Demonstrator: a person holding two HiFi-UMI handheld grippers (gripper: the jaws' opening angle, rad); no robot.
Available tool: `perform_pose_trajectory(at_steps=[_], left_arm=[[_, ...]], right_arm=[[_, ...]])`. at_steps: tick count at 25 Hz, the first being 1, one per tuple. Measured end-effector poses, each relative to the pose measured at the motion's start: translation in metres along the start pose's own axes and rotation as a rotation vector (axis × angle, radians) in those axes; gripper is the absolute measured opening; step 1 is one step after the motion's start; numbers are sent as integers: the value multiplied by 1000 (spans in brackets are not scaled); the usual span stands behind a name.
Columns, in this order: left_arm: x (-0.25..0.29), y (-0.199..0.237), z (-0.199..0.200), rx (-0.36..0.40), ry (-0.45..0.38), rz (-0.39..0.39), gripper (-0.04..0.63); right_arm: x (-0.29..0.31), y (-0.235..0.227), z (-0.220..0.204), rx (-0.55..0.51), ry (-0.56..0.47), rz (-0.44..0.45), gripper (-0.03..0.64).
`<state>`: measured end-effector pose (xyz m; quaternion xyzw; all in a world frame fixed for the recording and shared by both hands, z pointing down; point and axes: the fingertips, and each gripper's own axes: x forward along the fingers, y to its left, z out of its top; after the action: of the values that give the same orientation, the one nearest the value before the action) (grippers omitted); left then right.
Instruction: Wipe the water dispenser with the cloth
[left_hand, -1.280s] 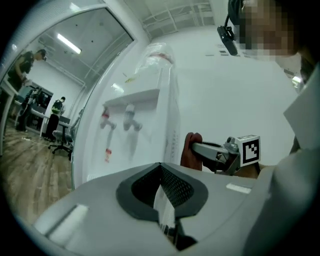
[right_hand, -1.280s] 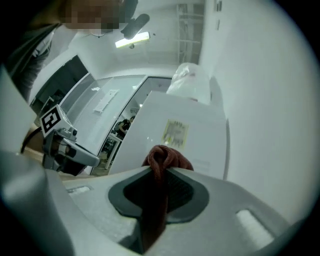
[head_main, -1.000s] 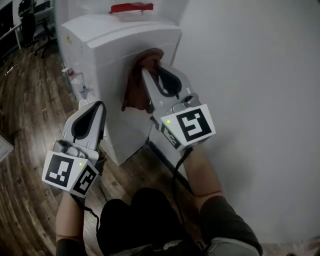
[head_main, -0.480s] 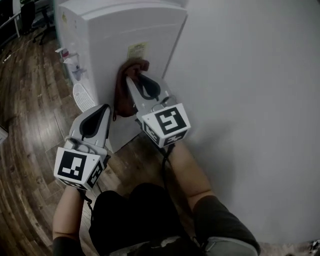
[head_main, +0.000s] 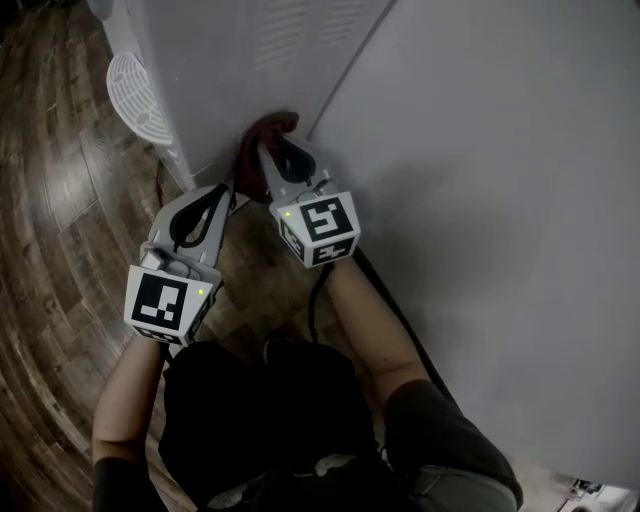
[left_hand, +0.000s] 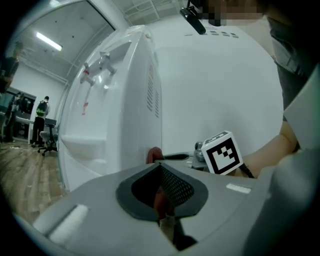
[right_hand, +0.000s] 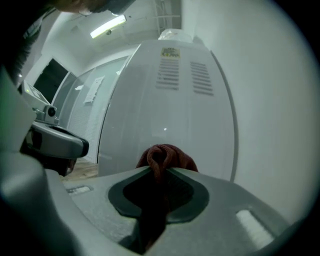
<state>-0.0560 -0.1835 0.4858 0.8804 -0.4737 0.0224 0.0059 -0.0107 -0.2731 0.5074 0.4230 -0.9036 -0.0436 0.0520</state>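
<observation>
The white water dispenser (head_main: 250, 60) stands against the wall, and only its lower side panel shows in the head view. A dark red cloth (head_main: 262, 135) is bunched against that panel near the floor. My right gripper (head_main: 283, 152) is shut on the cloth and presses it to the panel; in the right gripper view the cloth (right_hand: 167, 156) bulges out past the jaws (right_hand: 159, 170) in front of the dispenser (right_hand: 170, 100). My left gripper (head_main: 213, 195) hangs shut and empty just left of the right one, short of the dispenser (left_hand: 120, 115).
A grey wall (head_main: 500, 200) runs along the right. A white drip grille (head_main: 135, 85) juts from the dispenser's front at top left. A black cable (head_main: 390, 300) lies by the wall on the wood floor (head_main: 50, 200). People (left_hand: 42, 107) stand far off.
My right gripper has slid the cloth down the dispenser's side from mid height to near the floor. The left gripper has dropped alongside it, and the head view has tilted down.
</observation>
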Motion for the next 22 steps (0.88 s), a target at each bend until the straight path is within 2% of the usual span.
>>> perform_pose_trajectory(at_steps=[3, 6, 14, 18, 22], left_arm=[[9, -3, -51, -15, 72, -13, 19], [16, -2, -87, -38, 124, -22, 19], [26, 5, -142, -93, 196, -38, 19], [32, 2, -152, -105, 211, -48, 19], [33, -2, -132, -68, 203, -79, 19]], right_arm=[[9, 2, -68, 50, 83, -22, 48], [14, 7, -119, 87, 154, -31, 48], [20, 28, -212, 133, 330, 38, 48], [13, 26, -226, 143, 355, 41, 48], [-1, 13, -194, 140, 309, 14, 48]])
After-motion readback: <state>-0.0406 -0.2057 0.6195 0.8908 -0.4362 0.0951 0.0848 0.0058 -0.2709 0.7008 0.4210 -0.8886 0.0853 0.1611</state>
